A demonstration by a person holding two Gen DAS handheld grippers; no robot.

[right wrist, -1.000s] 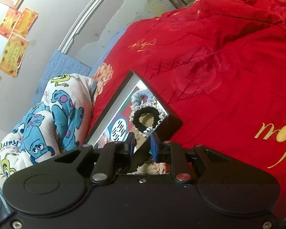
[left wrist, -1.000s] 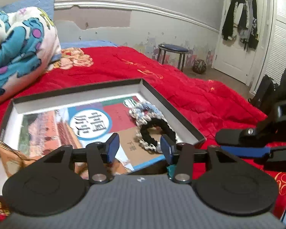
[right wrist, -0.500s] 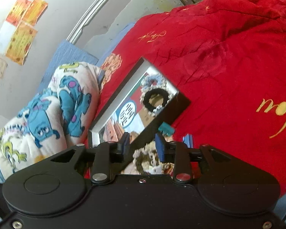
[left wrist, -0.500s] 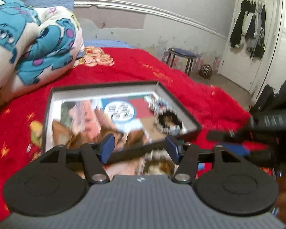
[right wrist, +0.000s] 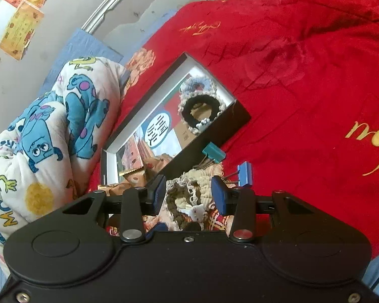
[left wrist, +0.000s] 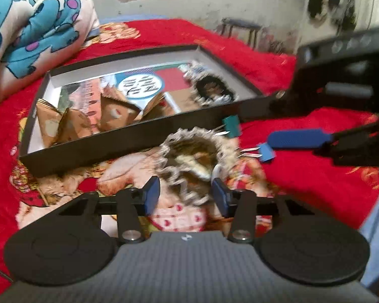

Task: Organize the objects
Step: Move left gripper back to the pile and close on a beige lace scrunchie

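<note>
A beige and brown scrunchie (left wrist: 194,156) lies on the red bedspread (left wrist: 303,176) just in front of a shallow black box (left wrist: 128,136). My left gripper (left wrist: 186,195) hovers at its near edge, jaws closing, pads clear of it. My right gripper (right wrist: 189,193) comes in from the right (left wrist: 257,128), jaws opening; the scrunchie (right wrist: 189,192) shows in its gap, not pressed. A teal binder clip (left wrist: 231,125) and a blue binder clip (left wrist: 265,151) lie beside the scrunchie. In the box (right wrist: 235,118) are a book, folded brown paper and a black and white scrunchie (right wrist: 202,108).
A rolled cartoon-print blanket (left wrist: 38,25) lies left of the box (right wrist: 50,116). The red bedspread (right wrist: 303,75) stretches to the right of the box. A small stool (left wrist: 240,25) stands by the far wall, and dark clothes hang on a door.
My left gripper has drawn back from over the box and dipped toward the beige scrunchie, which has come into its view. The right gripper's jaws have widened around that scrunchie.
</note>
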